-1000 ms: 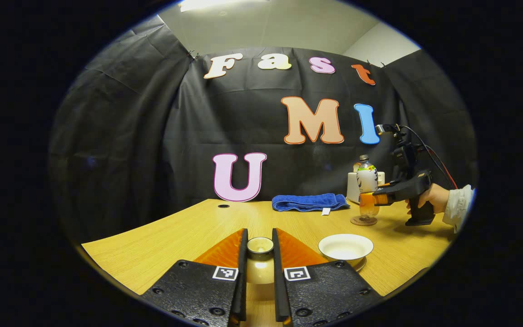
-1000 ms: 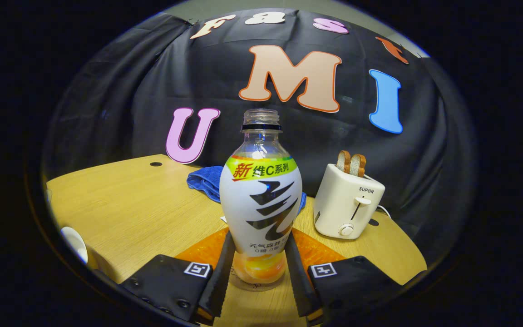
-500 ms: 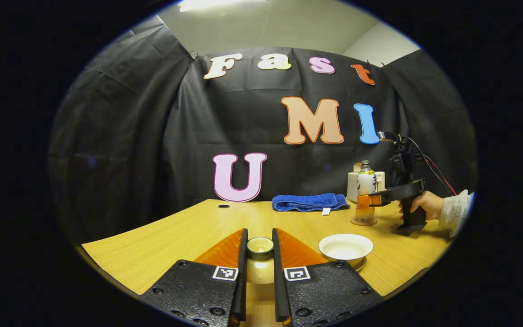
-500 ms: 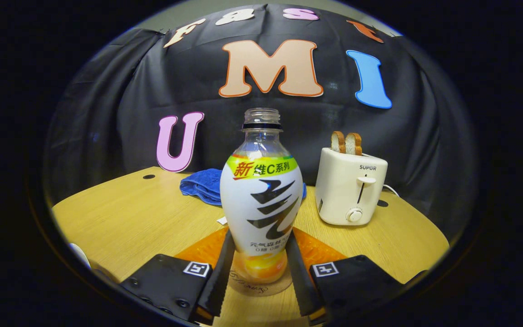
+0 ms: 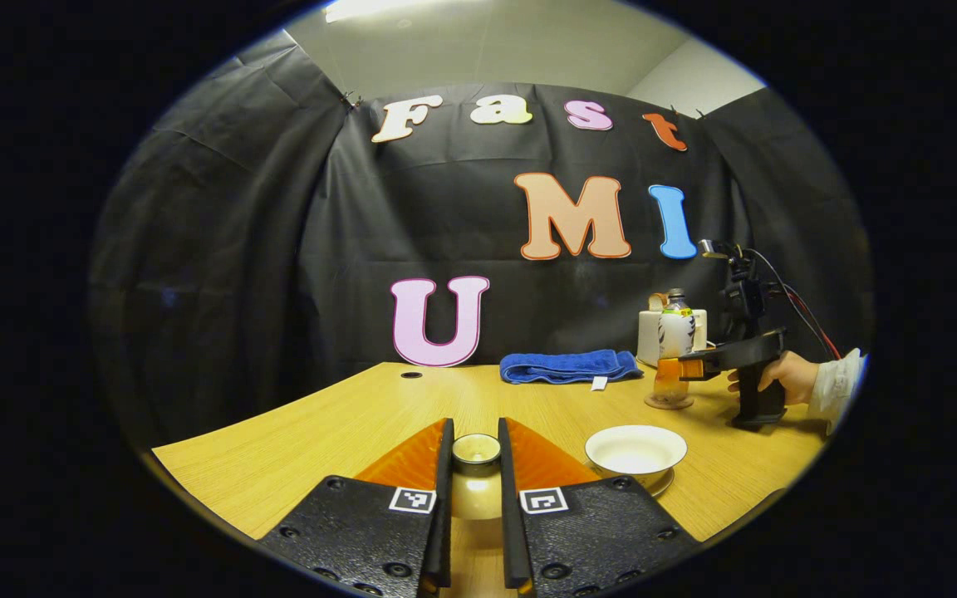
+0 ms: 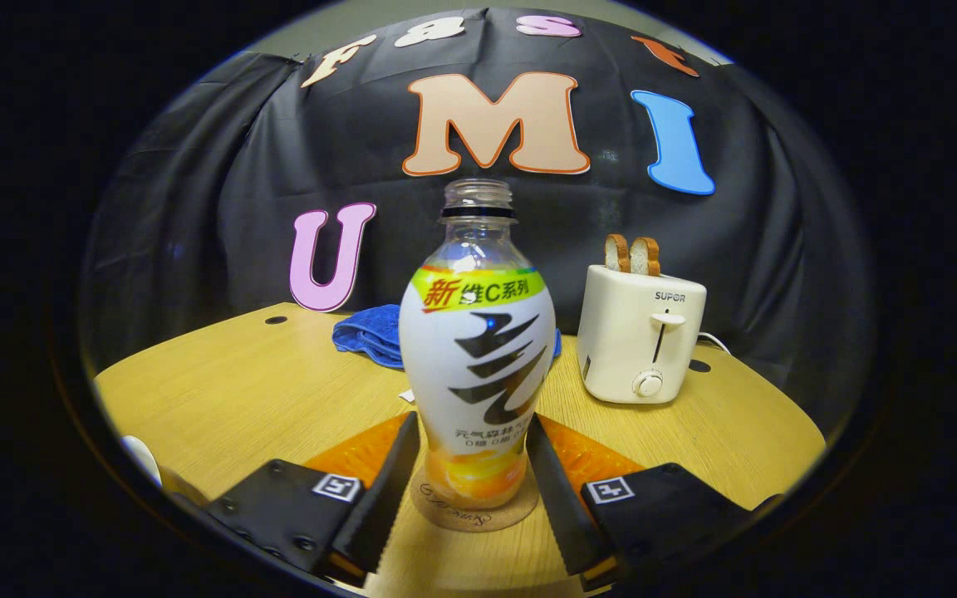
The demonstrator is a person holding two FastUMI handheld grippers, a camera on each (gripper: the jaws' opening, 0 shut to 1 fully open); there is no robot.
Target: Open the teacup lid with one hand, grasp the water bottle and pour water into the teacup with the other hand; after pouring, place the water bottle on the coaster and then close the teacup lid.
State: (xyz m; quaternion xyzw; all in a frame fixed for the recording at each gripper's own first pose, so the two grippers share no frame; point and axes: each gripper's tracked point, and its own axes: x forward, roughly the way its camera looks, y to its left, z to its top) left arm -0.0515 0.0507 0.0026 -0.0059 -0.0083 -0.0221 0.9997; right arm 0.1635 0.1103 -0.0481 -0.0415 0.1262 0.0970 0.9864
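Pale wooden worktop [image 5: 345, 423] fills the booth's floor of view. Nearest, the left claw [image 5: 475, 465] sits narrow, both fingers pressed on the teacup lid [image 5: 476, 449]; the open teacup [image 5: 635, 453] stands just right of it. Farther off, the water bottle [image 6: 477, 357] stands upright on the coaster [image 6: 473, 508], the right claw [image 6: 472, 453] parted around it, fingers apart from its sides, a hand [image 5: 787, 376] gripping that handle level. Beyond lie a blue towel [image 5: 570, 366] and toaster [image 6: 641, 340].

Booth bkgd: black cloth wall [image 5: 412, 216], creased, hung behind wood-grain table [image 5: 321, 423] w/ round cable hole [image 5: 411, 375]. Pale ceiling [image 5: 487, 41] above, ceiling light [image 5: 362, 8] at top edge, white wall [image 5: 694, 83] upper rt.
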